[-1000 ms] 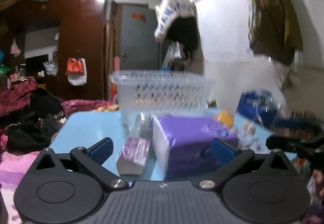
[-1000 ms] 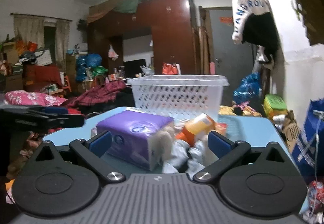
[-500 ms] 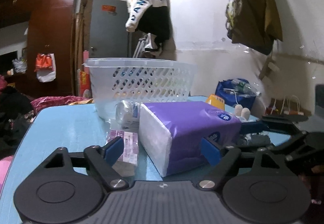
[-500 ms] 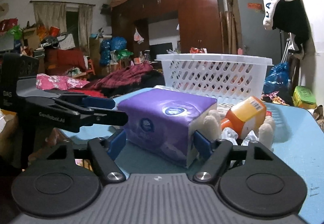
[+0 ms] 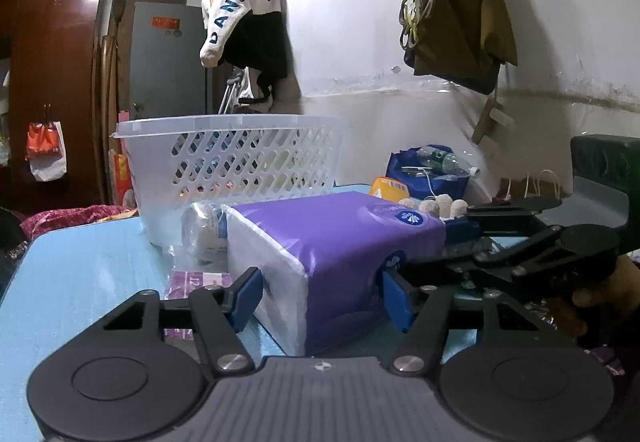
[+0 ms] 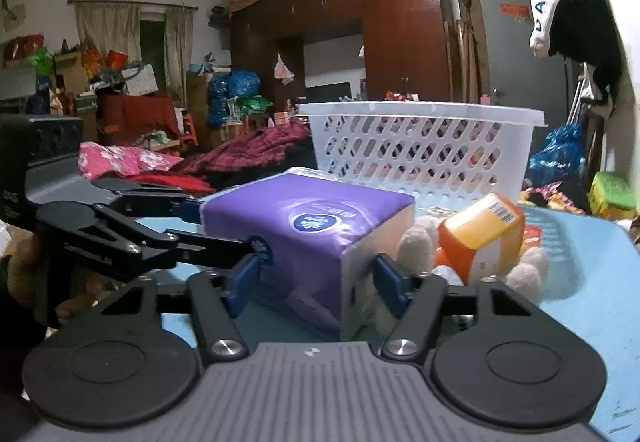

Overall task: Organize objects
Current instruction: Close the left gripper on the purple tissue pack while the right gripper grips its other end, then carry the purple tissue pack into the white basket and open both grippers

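A purple tissue pack (image 5: pixel 340 242) (image 6: pixel 304 226) lies on the light blue table (image 5: pixel 80 270). My left gripper (image 5: pixel 320 298) is closing around its near white-ended corner, and both blue pads sit against the pack. My right gripper (image 6: pixel 316 282) is closing on the opposite corner, its pads likewise touching the wrapper. Each gripper shows in the other's view: the right gripper (image 5: pixel 432 250) at the pack's far end, the left gripper (image 6: pixel 224 228) coming in from the left. Behind the pack stands a white slotted basket (image 5: pixel 232 162) (image 6: pixel 420 154).
An orange-and-white bottle (image 6: pixel 480 230) and a cream plush toy (image 6: pixel 416 246) lie right of the pack. A small purple packet (image 5: pixel 196 282) and a clear-wrapped roll (image 5: pixel 204 230) lie at its other side. Bedding, bags and a wardrobe surround the table.
Both grippers have come down and forward onto the tissue pack, and their jaws have narrowed from wide open until the pads meet the pack's sides.
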`<state>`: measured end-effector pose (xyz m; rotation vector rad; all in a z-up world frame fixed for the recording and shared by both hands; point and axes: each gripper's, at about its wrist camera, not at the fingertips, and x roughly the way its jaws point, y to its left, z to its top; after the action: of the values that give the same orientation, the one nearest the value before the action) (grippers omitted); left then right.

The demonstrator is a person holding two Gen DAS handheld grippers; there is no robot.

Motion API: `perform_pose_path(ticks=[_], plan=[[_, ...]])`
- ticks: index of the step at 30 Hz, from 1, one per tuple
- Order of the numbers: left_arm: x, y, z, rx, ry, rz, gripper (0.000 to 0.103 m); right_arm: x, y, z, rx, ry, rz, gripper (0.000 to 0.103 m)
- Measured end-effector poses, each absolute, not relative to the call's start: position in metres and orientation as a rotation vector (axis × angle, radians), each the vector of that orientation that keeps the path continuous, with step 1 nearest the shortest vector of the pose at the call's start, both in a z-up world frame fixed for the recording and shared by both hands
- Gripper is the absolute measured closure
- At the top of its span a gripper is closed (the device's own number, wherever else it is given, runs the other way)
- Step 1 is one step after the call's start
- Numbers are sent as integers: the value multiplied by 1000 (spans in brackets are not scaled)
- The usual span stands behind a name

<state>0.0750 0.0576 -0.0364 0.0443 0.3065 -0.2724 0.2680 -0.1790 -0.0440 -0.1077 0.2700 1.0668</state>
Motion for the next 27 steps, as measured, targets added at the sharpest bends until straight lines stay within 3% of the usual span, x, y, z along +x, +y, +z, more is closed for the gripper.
perform_pose_path(ticks=[12,20,27], plan=[[57,52,-14,72,225,-265,41,258,-189,-29,-124,193,1068,50],[71,39,85,156,83,-239,41,263,-191,57,-143,42,1050,50],[171,58,142,113,148,-243,41,341,-158,121,-170,45,1001,50]])
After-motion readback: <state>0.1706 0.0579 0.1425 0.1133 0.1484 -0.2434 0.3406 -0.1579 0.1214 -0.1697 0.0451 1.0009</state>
